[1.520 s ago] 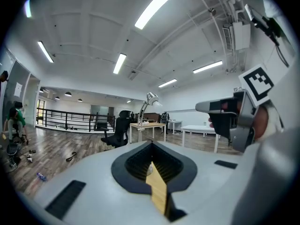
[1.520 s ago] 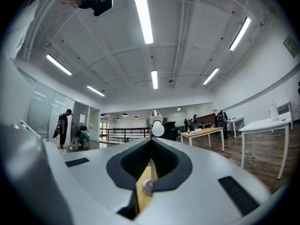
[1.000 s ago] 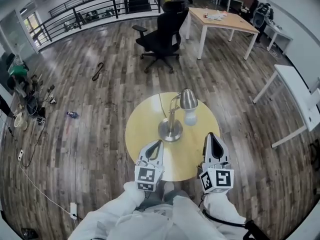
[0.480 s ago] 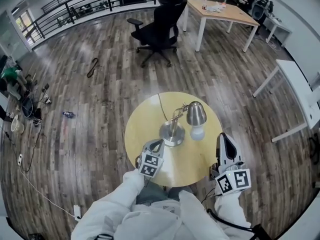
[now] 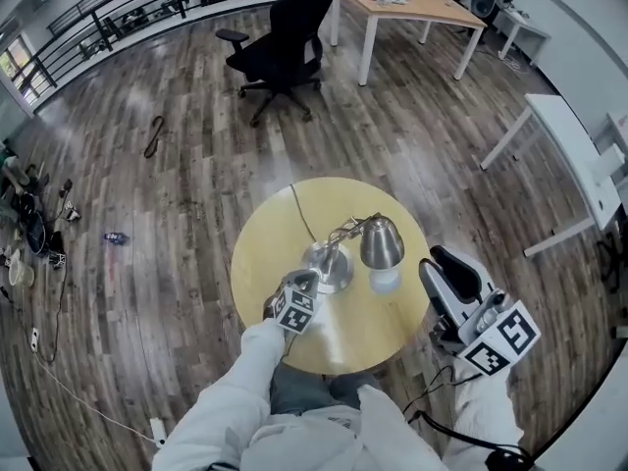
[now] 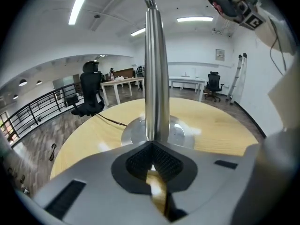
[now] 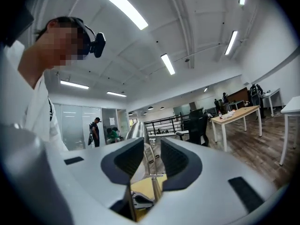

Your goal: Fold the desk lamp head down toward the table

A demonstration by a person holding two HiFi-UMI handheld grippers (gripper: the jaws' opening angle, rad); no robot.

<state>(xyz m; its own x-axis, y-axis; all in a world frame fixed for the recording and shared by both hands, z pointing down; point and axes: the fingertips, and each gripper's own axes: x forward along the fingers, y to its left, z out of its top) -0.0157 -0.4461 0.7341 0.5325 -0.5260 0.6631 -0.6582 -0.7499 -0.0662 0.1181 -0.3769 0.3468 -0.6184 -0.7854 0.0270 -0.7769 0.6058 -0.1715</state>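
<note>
The desk lamp head (image 5: 382, 242) hangs just right of the lamp base (image 5: 324, 268), shade mouth down over its bulb (image 5: 385, 281). A second ago it showed further beyond the base. The base sits near the middle of the round table (image 5: 280, 226), with the cord (image 5: 300, 214) running from it to the far rim. Your left gripper (image 5: 303, 282) has come forward from the near edge and now points down at the near side of the base. Its jaws are together with nothing in them, the tips right at the foot of the post (image 6: 156, 69); whether they touch it I cannot tell. Your right gripper (image 5: 442, 261) has swung out to the right of the base, past the lamp head and clear of it. Its jaws have just been opening and stand apart and empty, the shade showing through the gap.
</note>
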